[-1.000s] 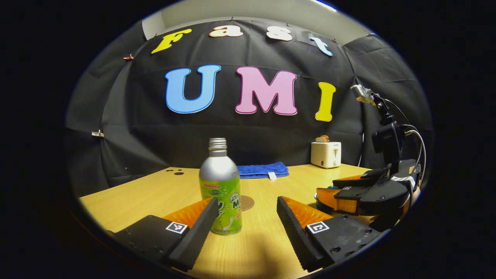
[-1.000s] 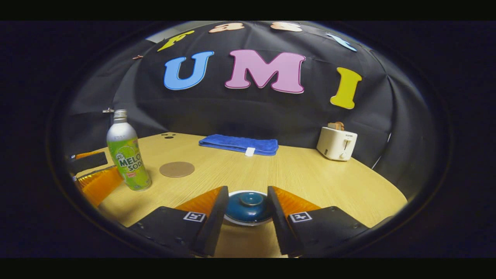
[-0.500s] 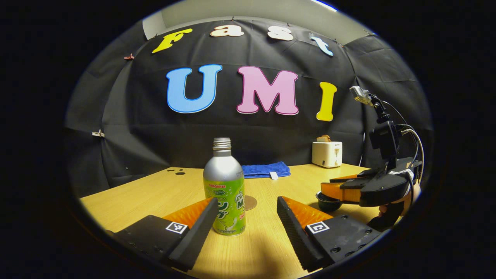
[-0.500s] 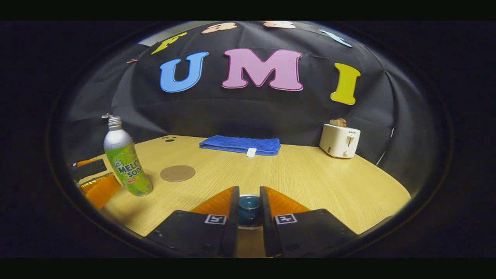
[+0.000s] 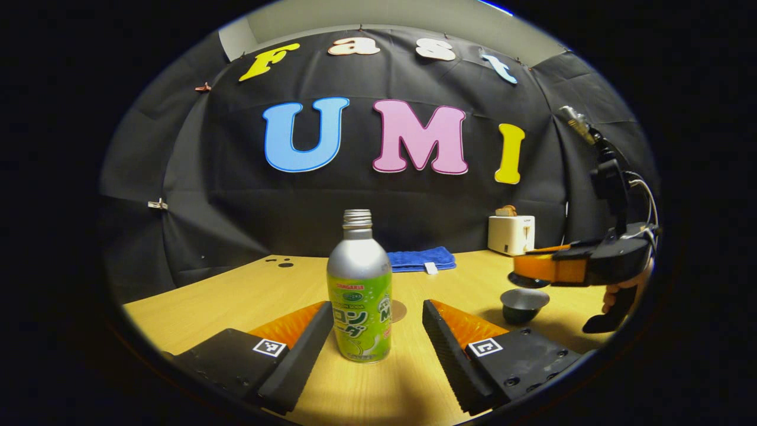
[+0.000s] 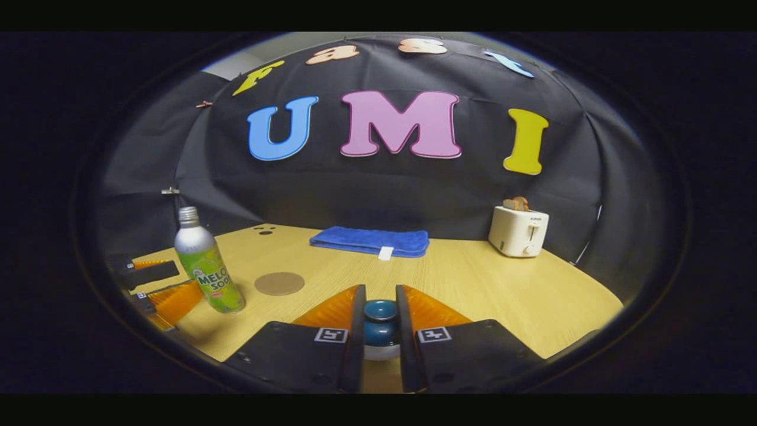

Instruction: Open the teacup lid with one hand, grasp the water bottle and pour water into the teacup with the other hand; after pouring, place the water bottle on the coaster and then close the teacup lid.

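A silver and green water bottle [image 5: 359, 296] stands upright on the wooden table, uncapped, between the spread fingers of my left gripper [image 5: 377, 319], which is open. Just behind it lies a round brown coaster [image 5: 397, 310]. In the right gripper view my right gripper [image 6: 380, 316] is shut on the knob of the blue teacup lid [image 6: 381, 331]. From the left gripper view, that right gripper [image 5: 532, 269] holds the lid raised above the dark open teacup [image 5: 524, 303]. The bottle [image 6: 208, 269] and the coaster [image 6: 279, 283] stand to the left in the right gripper view.
A folded blue towel [image 6: 371, 241] lies at the back of the table [image 6: 508, 296]. A white toaster [image 6: 518, 231] with toast stands at the back right. A hand [image 5: 621, 293] holds the right gripper at the right edge.
My right gripper shut on the lid's knob and lifted the lid off the teacup, which now stands open. My left gripper edged forward so the bottle sits more centred between its fingers.
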`<control>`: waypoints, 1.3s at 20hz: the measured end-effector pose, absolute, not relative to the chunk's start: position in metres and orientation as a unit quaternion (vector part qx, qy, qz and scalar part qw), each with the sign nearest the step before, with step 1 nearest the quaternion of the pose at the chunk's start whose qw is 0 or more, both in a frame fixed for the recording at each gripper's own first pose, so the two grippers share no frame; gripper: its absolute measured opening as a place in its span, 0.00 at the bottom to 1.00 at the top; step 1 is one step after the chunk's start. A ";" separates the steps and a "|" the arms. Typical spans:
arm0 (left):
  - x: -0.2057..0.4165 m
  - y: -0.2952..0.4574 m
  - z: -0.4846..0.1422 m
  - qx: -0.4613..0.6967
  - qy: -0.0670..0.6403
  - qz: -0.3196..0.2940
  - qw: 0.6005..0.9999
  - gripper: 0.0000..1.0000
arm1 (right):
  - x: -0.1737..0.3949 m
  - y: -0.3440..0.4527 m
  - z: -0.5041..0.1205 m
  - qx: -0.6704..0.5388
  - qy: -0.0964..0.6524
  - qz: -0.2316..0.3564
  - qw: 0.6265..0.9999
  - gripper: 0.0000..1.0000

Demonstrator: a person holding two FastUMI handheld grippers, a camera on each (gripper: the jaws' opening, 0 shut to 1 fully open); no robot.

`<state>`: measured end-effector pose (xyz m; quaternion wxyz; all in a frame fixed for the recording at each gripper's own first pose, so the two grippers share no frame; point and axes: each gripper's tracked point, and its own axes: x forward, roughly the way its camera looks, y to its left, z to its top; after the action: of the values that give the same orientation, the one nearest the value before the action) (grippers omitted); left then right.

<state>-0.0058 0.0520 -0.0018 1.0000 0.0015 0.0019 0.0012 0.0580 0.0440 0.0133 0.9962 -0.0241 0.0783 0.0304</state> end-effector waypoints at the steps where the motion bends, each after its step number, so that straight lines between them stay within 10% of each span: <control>1: -0.004 0.056 -0.001 0.001 0.002 0.009 1.000 0.96 | 0.055 0.039 0.016 -0.022 0.075 0.027 0.997 0.28; 26: 0.070 0.052 -0.002 0.029 0.003 -0.004 1.000 0.81 | 0.026 -0.051 0.002 -0.001 0.003 -0.031 1.000 0.28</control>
<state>0.0700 0.0520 -0.0017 0.9996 0.0288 0.0027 -0.0037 0.0260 -0.0507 0.0020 0.9995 -0.0006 0.0031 -0.0309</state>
